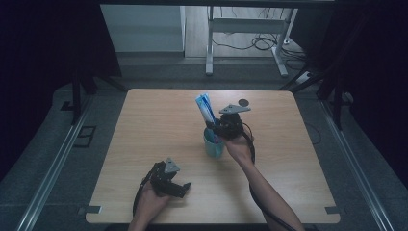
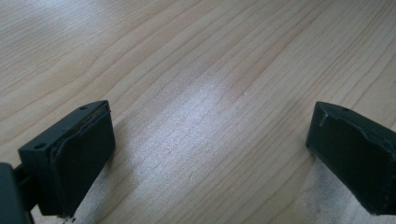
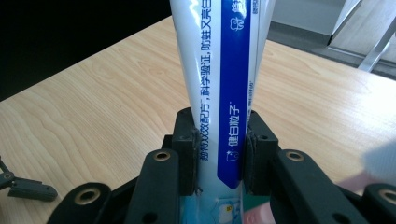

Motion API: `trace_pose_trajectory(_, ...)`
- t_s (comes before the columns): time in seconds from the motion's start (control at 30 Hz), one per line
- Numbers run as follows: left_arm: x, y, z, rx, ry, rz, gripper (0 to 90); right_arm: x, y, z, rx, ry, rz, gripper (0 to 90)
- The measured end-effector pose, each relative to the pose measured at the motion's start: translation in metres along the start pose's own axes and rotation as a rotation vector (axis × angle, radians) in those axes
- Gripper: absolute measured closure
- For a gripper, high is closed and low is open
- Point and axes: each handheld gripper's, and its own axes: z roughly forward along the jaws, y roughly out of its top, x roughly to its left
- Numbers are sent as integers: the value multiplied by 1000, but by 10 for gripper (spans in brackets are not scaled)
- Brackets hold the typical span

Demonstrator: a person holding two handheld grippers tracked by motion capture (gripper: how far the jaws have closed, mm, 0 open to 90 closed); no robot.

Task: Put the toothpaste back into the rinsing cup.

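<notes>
I see pale wood table (image 1: pixel 159 125), grey floor, white desk legs beyond, dark curtains at sides. Right gripper (image 3: pixel 219 154) clenched on toothpaste tube (image 3: pixel 217 70), tube standing in teal cup (image 1: pixel 213 146) mid-table. Cup interior hidden. Left gripper (image 2: pixel 205 144) spread wide, empty, near front edge.

There is one toothpaste tube (image 1: pixel 205 109). There is one cup (image 1: pixel 213 144). There are two tools, the left tool (image 1: pixel 179 189) and the right tool (image 1: pixel 215 128). There is one counter (image 1: pixel 154 125).
</notes>
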Motion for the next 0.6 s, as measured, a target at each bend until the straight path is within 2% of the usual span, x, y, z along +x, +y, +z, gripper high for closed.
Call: trace_pose_trajectory(0.6,0,0,0,-1,0,-2,12,-1,-12,5,14,15,11,679)
